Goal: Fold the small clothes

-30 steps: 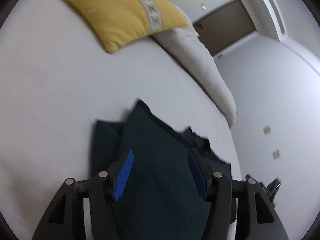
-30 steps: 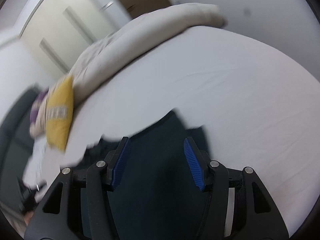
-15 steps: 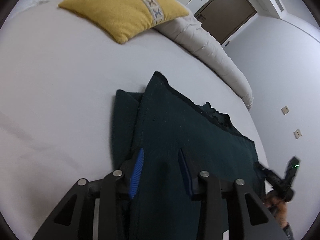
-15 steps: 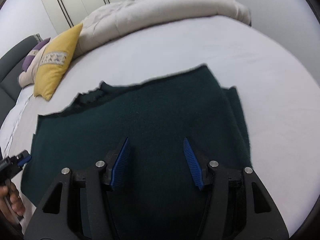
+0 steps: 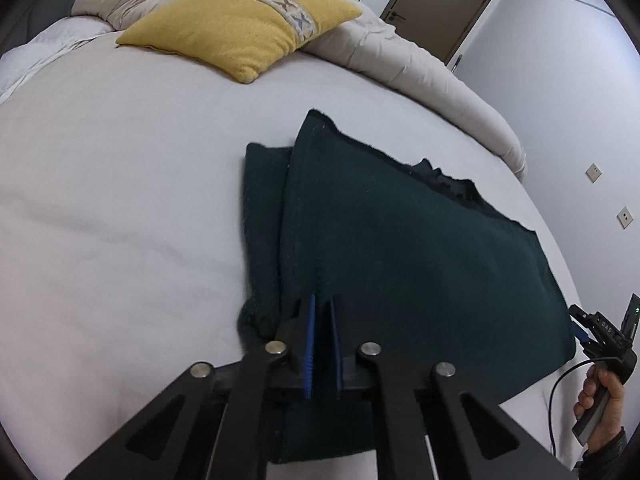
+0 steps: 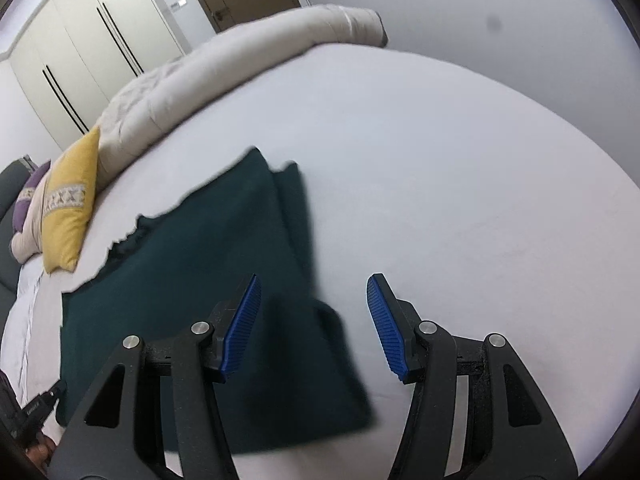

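A white bed (image 5: 120,184) is shown carrying a dark green garment (image 5: 400,248), folded and laid flat near the near edge. At far left a yellow pillow (image 5: 240,28) is seen resting against a rolled beige duvet (image 5: 400,56). The left gripper (image 5: 321,344) is seen with its blue pads brought nearly together, clamped on the near edge of the dark green garment beside its left fold. At the right edge of the left wrist view, the right gripper is seen held in a hand (image 5: 600,404). In the right wrist view the right gripper (image 6: 314,324) is shown with its pads spread wide apart, poised over the garment's right near corner, nothing being held.
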{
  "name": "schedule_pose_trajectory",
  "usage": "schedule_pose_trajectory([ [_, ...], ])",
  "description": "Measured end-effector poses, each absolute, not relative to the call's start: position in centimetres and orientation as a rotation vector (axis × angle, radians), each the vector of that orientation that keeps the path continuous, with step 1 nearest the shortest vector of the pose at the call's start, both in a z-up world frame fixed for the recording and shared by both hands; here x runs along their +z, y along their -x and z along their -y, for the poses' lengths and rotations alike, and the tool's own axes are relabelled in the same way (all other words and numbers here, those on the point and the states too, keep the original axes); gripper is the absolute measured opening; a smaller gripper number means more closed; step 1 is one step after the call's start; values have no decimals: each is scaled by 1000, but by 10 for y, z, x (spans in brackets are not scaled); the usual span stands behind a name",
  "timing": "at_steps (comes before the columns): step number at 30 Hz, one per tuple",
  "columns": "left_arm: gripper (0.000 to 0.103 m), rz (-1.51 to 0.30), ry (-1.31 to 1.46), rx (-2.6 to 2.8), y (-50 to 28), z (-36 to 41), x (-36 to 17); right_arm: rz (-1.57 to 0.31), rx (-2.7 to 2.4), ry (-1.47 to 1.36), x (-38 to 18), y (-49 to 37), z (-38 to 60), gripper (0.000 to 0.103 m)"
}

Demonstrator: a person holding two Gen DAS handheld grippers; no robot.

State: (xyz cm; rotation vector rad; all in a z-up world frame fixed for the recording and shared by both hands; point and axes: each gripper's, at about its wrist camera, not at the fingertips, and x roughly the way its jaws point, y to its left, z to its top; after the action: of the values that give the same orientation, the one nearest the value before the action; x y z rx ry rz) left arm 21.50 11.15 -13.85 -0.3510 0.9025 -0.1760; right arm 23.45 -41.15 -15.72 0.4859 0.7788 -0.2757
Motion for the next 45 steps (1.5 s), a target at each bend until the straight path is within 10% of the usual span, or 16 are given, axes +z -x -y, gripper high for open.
schedule_pose_trajectory([
  [29,8,-817,298,-107,-179,-120,-114,-752,-221,-403,-134,-205,402,53],
  [37,20,-731,105,-202,-261,-37,-75,-815,185,-522,-132,-287,342,53],
  [45,22,-858,180,-184,-318,-48,-148,-947,286,-681,-181,-381,324,50],
])
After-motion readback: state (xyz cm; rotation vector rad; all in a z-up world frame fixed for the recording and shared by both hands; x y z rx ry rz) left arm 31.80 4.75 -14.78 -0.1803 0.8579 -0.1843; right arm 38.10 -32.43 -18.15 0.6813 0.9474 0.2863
